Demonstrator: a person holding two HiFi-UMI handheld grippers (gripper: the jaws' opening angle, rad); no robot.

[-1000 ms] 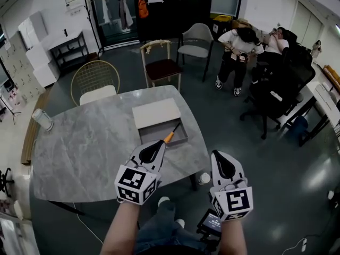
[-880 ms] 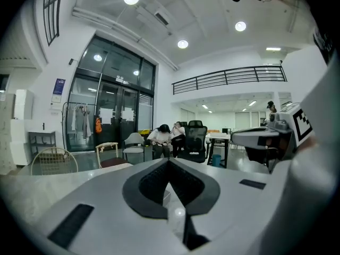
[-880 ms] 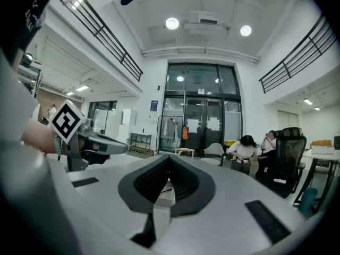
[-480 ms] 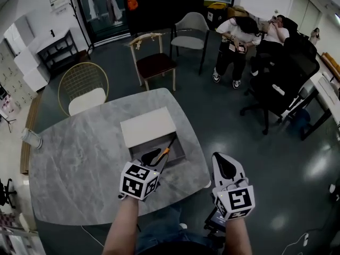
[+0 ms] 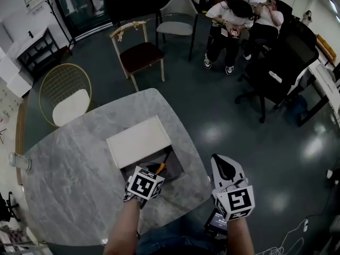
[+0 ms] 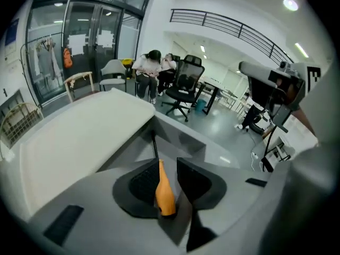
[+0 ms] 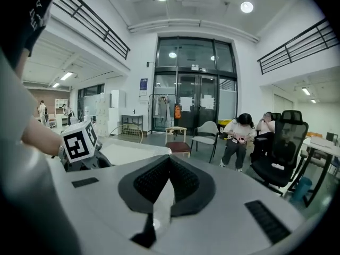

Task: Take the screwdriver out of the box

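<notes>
1. Open office hall. Grey marble table point(image 5: 64, 174) in front, chairs point(image 5: 139, 52) beyond it, people point(image 5: 228, 20) seated at the far side.
2. Box point(image 5: 176, 167) stood near the table's near edge, with its white lid point(image 5: 139, 141) lying against its far side.
3. Screwdriver point(image 6: 163, 193) lay inside the box, orange handle toward the person, dark shaft pointing away.
4. Left gripper point(image 6: 169, 166) was low over the box, jaws apart and straddling the handle. A sliver of box floor showed beside the right pad, so probably not yet clamped.
5. Right gripper point(image 7: 169, 161) hung off the table edge, well apart from the box, jaws pressed together on nothing.
6. Judgement: the tool's long axis ran along the left jaws' own line, so closing would pinch across the handle.
</notes>
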